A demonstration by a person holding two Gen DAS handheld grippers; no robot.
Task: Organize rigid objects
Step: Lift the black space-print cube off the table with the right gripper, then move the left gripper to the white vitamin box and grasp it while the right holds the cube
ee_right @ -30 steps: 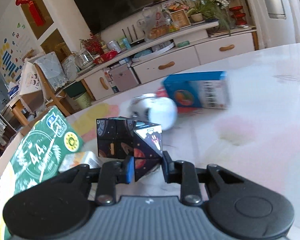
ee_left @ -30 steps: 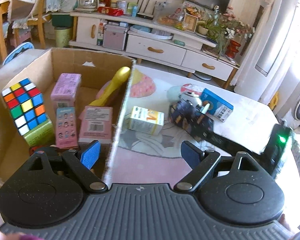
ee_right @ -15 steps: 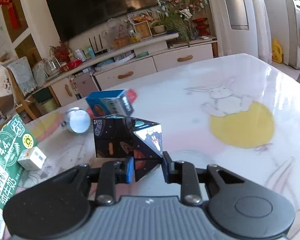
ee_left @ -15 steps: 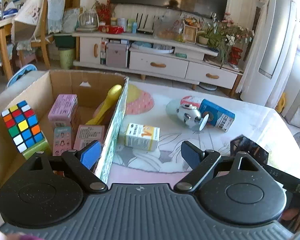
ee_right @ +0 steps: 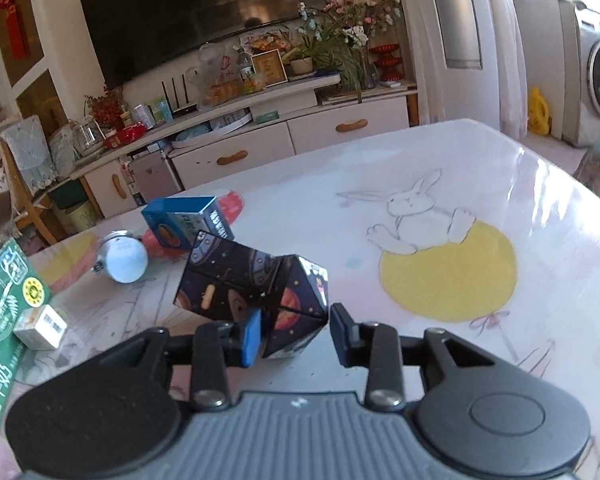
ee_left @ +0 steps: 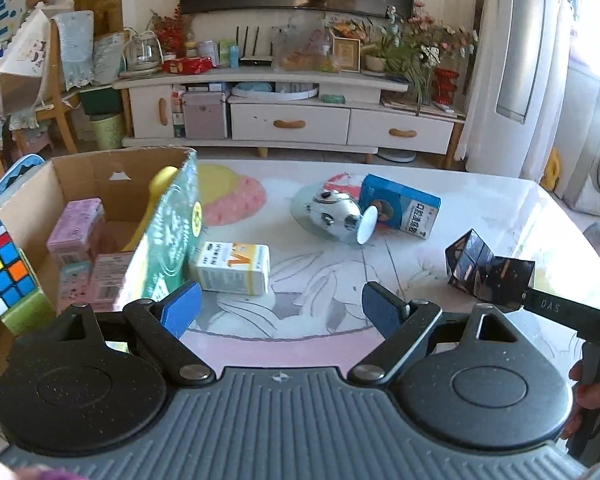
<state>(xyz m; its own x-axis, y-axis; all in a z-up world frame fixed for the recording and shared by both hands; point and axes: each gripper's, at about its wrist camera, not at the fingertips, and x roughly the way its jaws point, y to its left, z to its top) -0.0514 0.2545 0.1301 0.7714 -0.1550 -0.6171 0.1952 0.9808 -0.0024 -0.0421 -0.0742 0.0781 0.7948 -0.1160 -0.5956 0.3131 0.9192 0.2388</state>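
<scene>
A dark space-print folding cube (ee_right: 252, 284) sits tilted between the fingers of my right gripper (ee_right: 294, 332), whose jaws are opening. The left pad still touches the cube and the right pad stands off it. In the left wrist view the same cube (ee_left: 488, 276) is at the table's right side. My left gripper (ee_left: 280, 308) is open and holds nothing, low over the table beside the cardboard box (ee_left: 100, 168). Inside the box are a Rubik's cube (ee_left: 2, 268), pink cartons (ee_left: 76, 228) and a yellow handle (ee_left: 160, 184).
On the bunny-print table lie a white and yellow carton (ee_left: 232, 268), a round silver-white toy (ee_left: 334, 216) and a blue carton (ee_left: 400, 210). The box's green printed flap (ee_left: 172, 240) stands up beside my left fingers. A hand (ee_left: 588, 384) shows at the right edge.
My right gripper carried the space-print cube rightward, away from the box, and its jaws have now widened off it. The left gripper shifted and rolled level, staying open.
</scene>
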